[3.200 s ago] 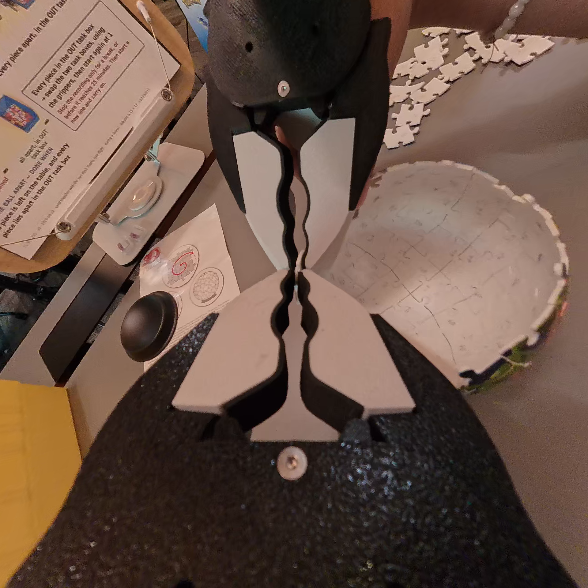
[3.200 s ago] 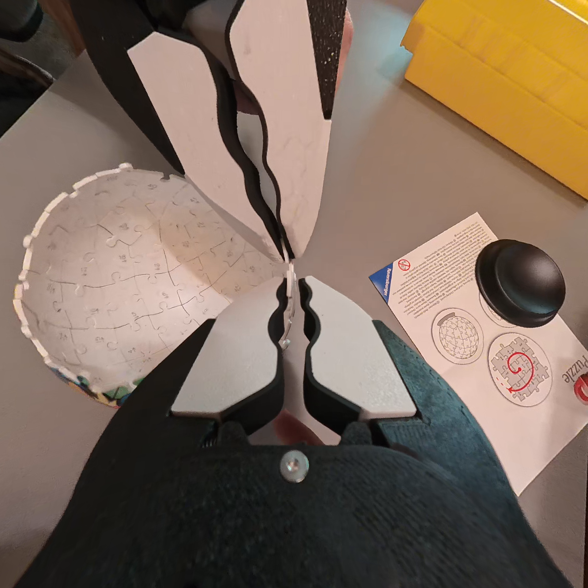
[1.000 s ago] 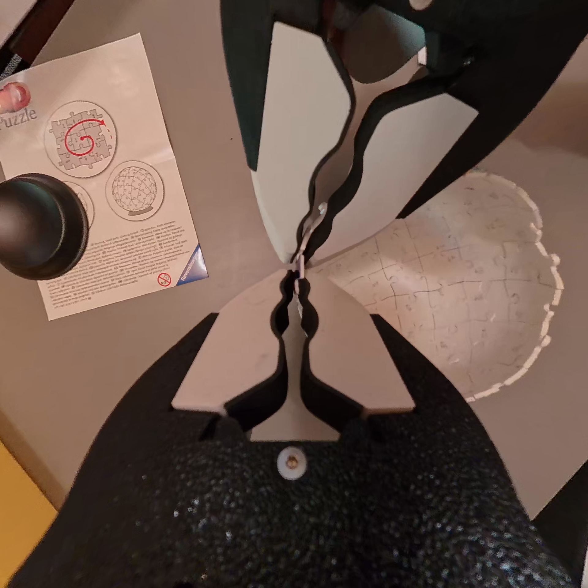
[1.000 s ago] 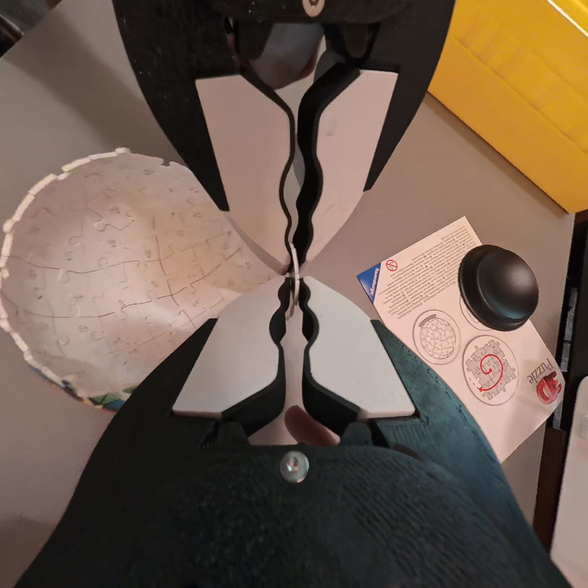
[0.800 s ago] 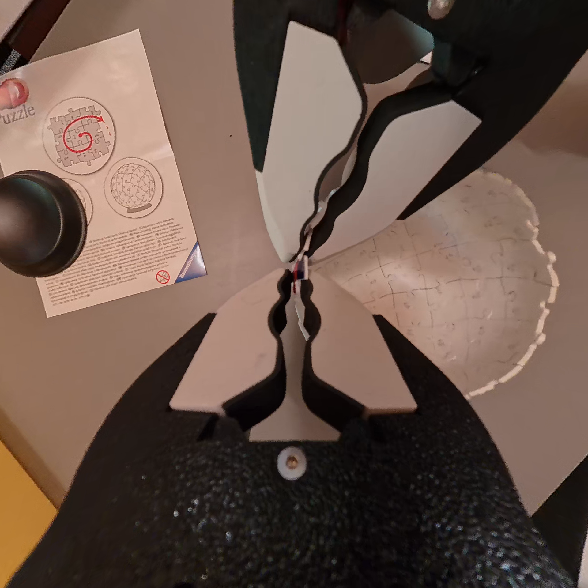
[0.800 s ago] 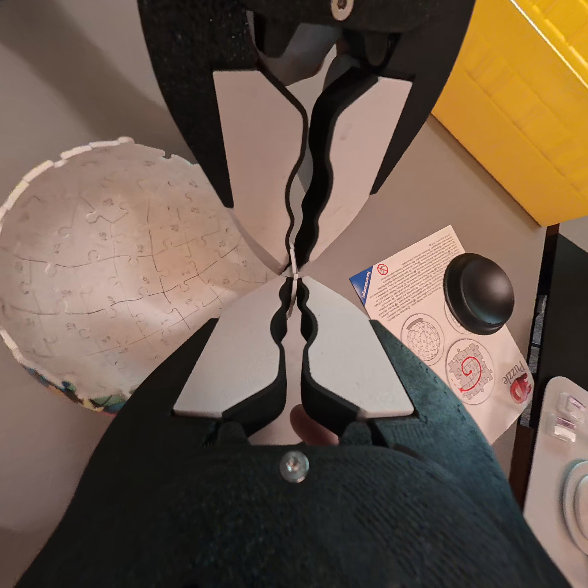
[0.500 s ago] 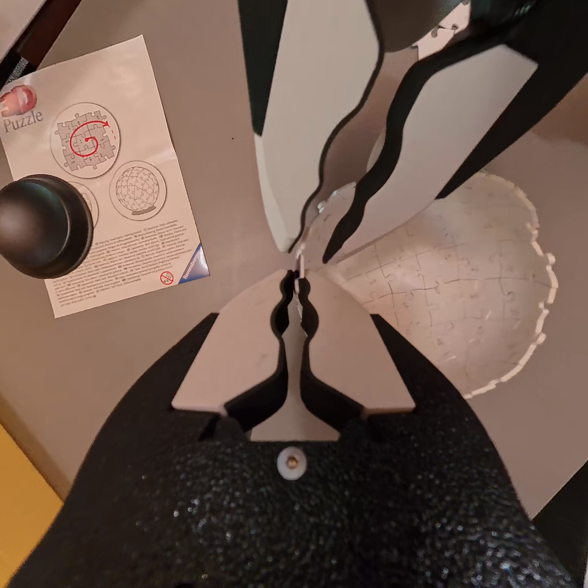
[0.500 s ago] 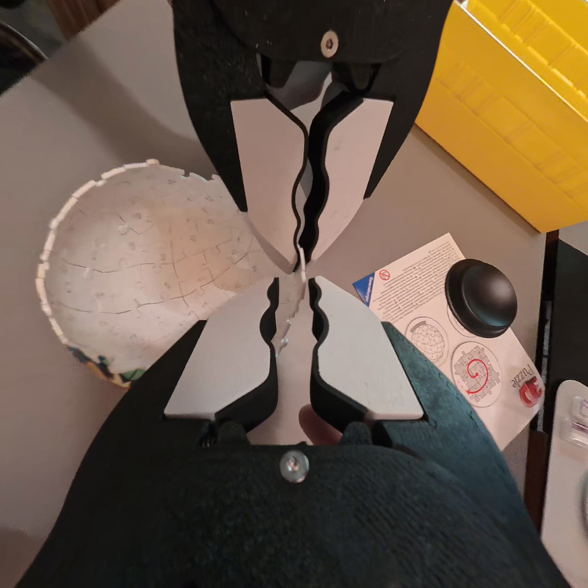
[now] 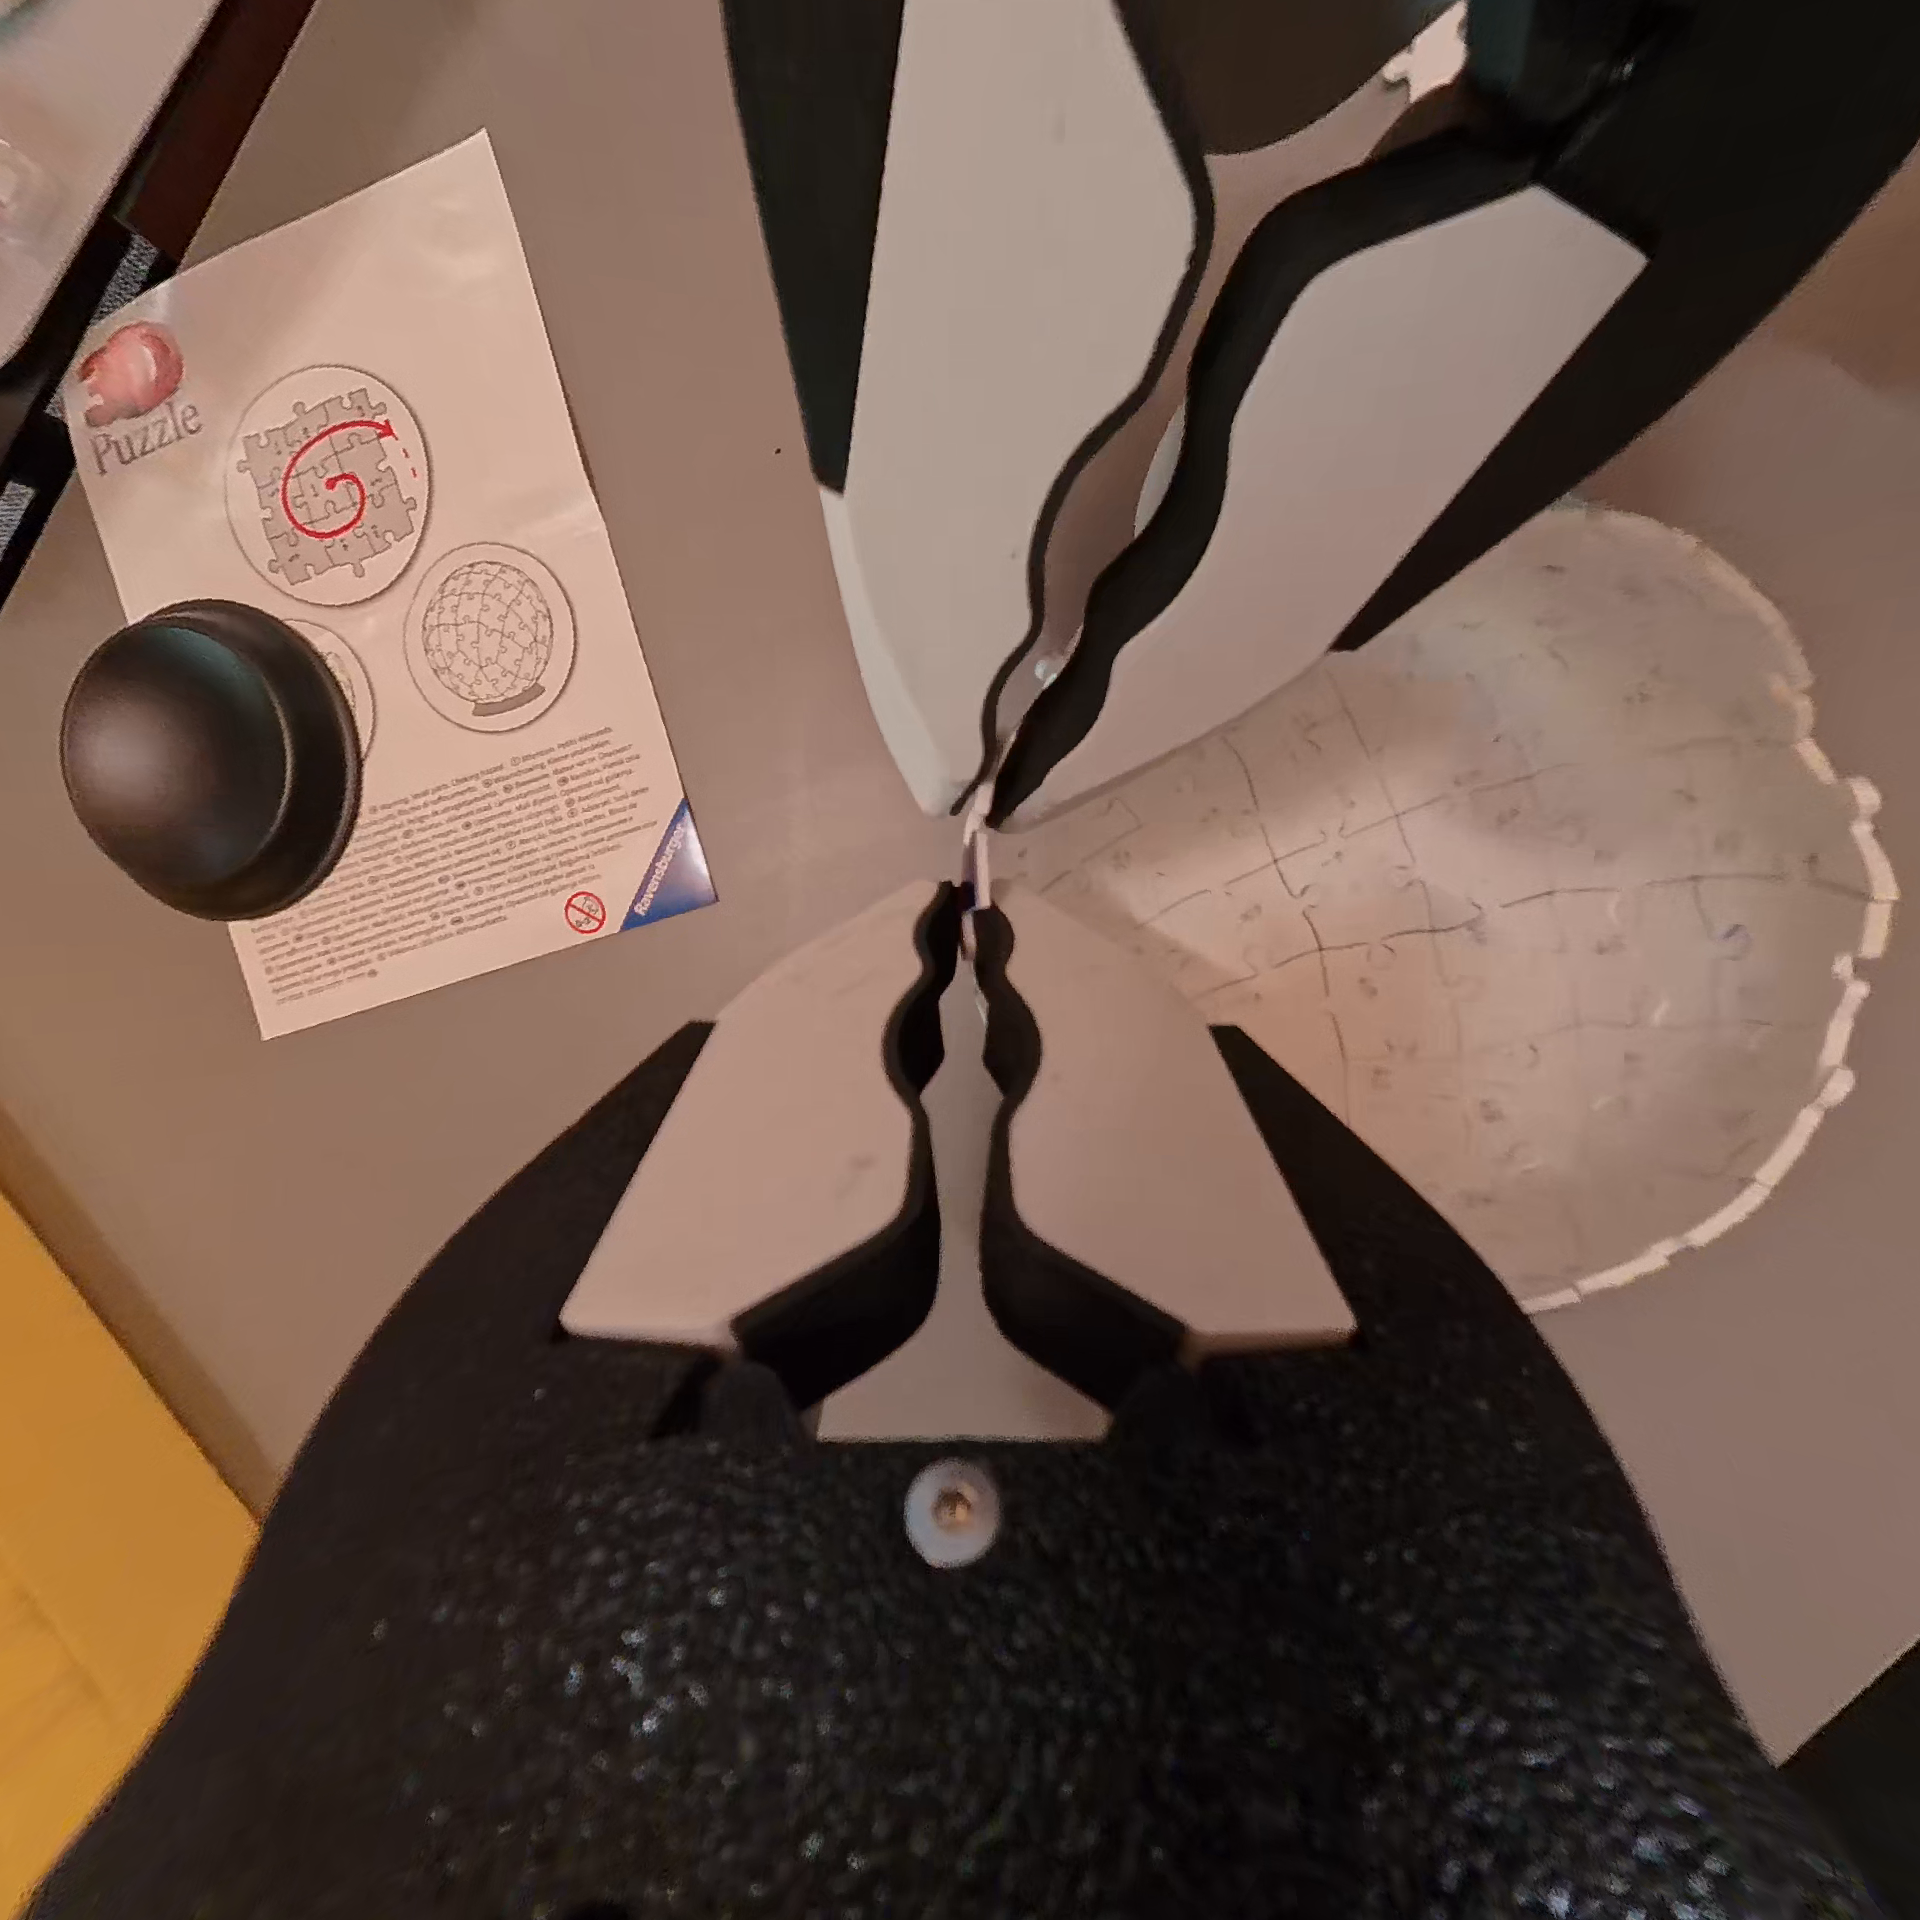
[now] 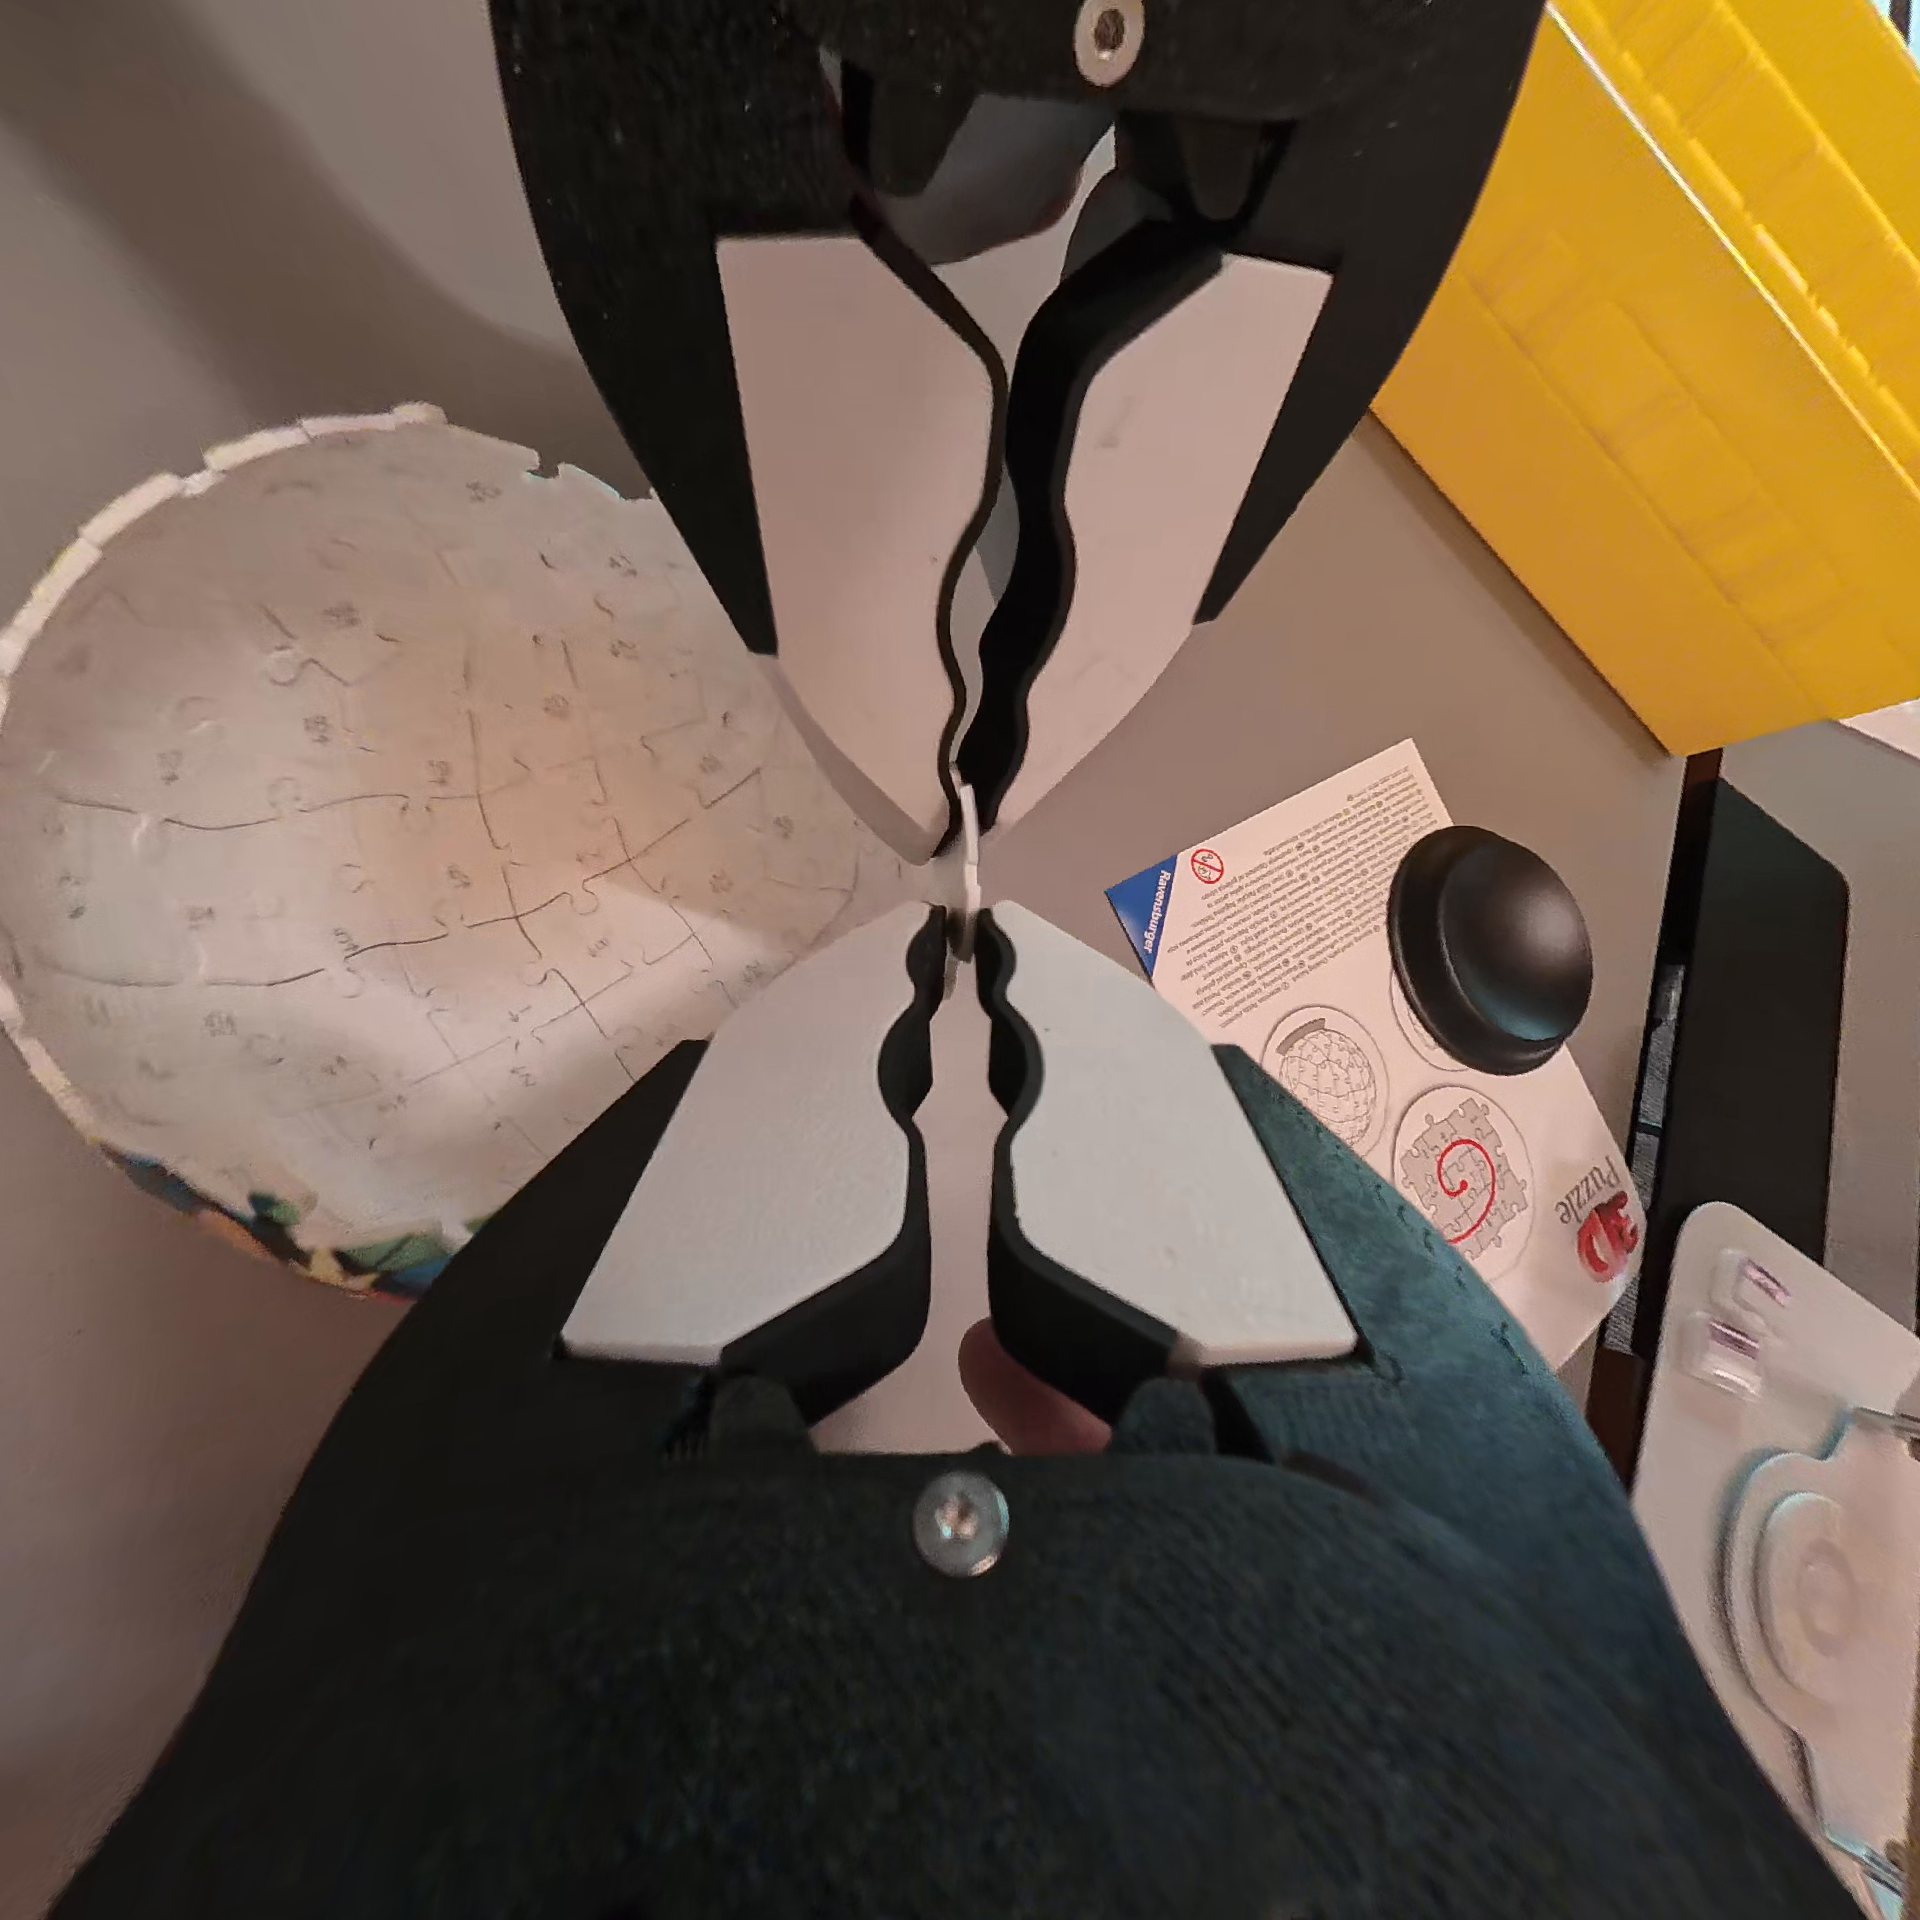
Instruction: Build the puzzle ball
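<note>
My left gripper (image 9: 971, 912) and right gripper (image 10: 961, 923) meet tip to tip above the table, and both are shut on a thin white puzzle piece (image 9: 972, 857) seen edge-on. I cannot tell whether it is one piece or two joined. The right gripper (image 9: 989, 808) comes in from the top of the left wrist view. The left gripper (image 10: 966, 821) comes in from the top of the right wrist view, where the piece (image 10: 966, 868) bridges the tips. The half-built puzzle ball (image 9: 1507, 935), a white bowl open side up, lies beside them; its coloured outside shows in the right wrist view (image 10: 343, 831).
An instruction sheet (image 9: 436, 582) lies on the grey table (image 9: 1714, 1455) with a black round stand (image 9: 208, 758) on it; both also show in the right wrist view, sheet (image 10: 1340, 831) and stand (image 10: 1491, 945). A yellow bin (image 10: 1683, 364) and a clear plastic tray (image 10: 1787, 1538) sit at the table's edge. The grippers are tip to tip, or close to it.
The right gripper was shut a second ago, opened half a second ago, and has shut again on the piece. The left gripper stayed shut and barely moved.
</note>
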